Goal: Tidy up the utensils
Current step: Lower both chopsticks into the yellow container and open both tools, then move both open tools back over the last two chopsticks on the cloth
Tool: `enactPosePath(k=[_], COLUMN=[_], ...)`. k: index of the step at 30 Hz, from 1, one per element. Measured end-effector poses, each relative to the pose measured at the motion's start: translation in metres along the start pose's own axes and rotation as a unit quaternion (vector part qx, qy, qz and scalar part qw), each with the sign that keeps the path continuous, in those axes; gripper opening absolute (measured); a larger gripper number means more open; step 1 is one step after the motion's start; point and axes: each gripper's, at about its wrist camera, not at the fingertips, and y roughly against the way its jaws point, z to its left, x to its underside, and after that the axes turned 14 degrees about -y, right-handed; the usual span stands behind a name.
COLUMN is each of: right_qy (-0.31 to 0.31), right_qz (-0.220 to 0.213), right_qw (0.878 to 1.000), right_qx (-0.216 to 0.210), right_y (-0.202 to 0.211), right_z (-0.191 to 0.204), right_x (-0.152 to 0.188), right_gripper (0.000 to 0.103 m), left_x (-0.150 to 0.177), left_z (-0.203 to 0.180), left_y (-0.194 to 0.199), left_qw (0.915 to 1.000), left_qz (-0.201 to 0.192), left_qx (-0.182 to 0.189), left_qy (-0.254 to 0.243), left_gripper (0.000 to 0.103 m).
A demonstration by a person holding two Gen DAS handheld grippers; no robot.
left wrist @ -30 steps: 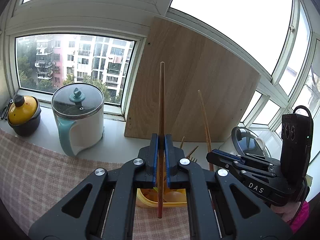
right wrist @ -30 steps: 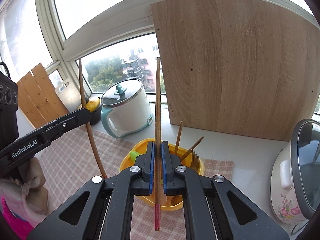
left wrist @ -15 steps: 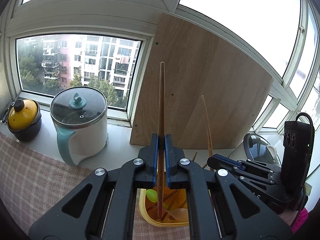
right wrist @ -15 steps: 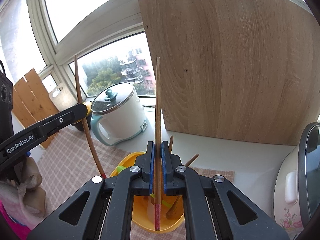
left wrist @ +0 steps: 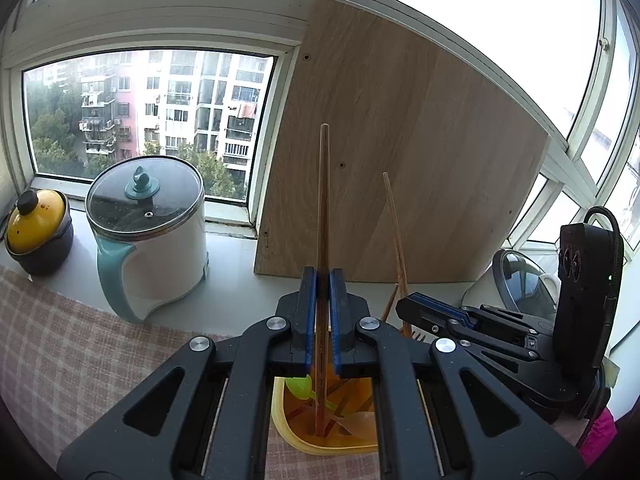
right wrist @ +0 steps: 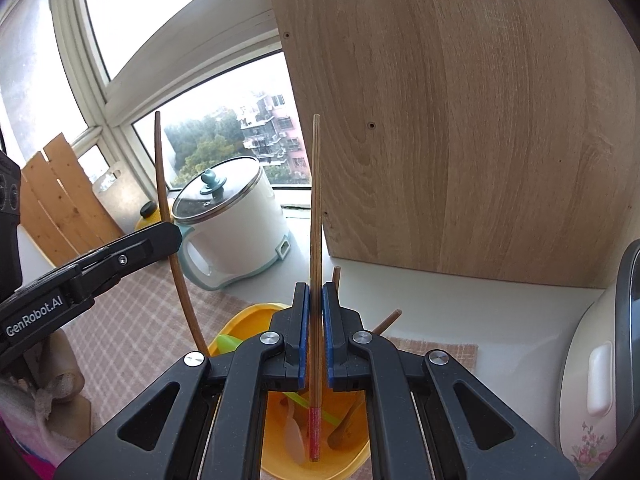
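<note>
My left gripper (left wrist: 322,280) is shut on a brown wooden chopstick (left wrist: 322,208), held upright with its lower end inside the yellow utensil holder (left wrist: 288,420). My right gripper (right wrist: 315,292) is shut on a second chopstick (right wrist: 316,200) with a red lower end, also upright, its tip low inside the yellow holder (right wrist: 248,320). The holder contains a green spoon (left wrist: 298,384), wooden utensils and a fork. Each gripper shows in the other's view, the right one (left wrist: 408,304) beside the left and the left one (right wrist: 172,236) at the left.
A white electric pot with a glass lid (left wrist: 148,240) and a small yellow-lidded pot (left wrist: 36,236) stand on the sill. A large wooden board (left wrist: 400,160) leans against the window. A rice cooker (right wrist: 600,380) stands at the right. A checked cloth (left wrist: 72,360) covers the counter.
Both grippers have moved forward and down over the yellow holder. Both chopstick tips have sunk from above the rim to deep inside it.
</note>
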Motion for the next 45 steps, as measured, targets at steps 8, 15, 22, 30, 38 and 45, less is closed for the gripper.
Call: enactPosePath(k=[8,15,22,30,38,45], right_qy=[-0.005,-0.011,-0.022,-0.03,-0.034,-0.035], right_qz=[0.007,0.013,0.02,0.02,0.012,0.007], right_qw=[1.0,1.0,0.999,0.999,0.999,0.999], right_qx=[0.008,0.012,0.017,0.022,0.03,0.036], right_y=[-0.007,-0.007,-0.005,0.003,0.016,0.024], right_z=[-0.006,-0.011,-0.016,-0.02,-0.018,-0.011], right_x=[0.007,0.015,0.021,0.028,0.034,0.043], right_gripper=[0.005,0.005,0.005,0.006,0.02,0.022], left_x=[0.009,0.015,0.021,0.027,0.034,0.041], left_z=[0.0,-0.001,-0.005,-0.008,-0.009,-0.01], left_y=[-0.001,-0.002,-0.002,0.004,0.014,0.024], left_qw=[0.9999,0.9997,0.9995,0.9993,0.9991,0.999], left_qz=[0.01,0.021,0.029,0.035,0.039,0.04], left_qx=[0.003,0.009,0.014,0.014,0.015,0.014], left_qy=[0.001,0.002,-0.006,-0.009,-0.01,-0.012], left_gripper=[0.004,0.004,0.004,0.004,0.005,0.007])
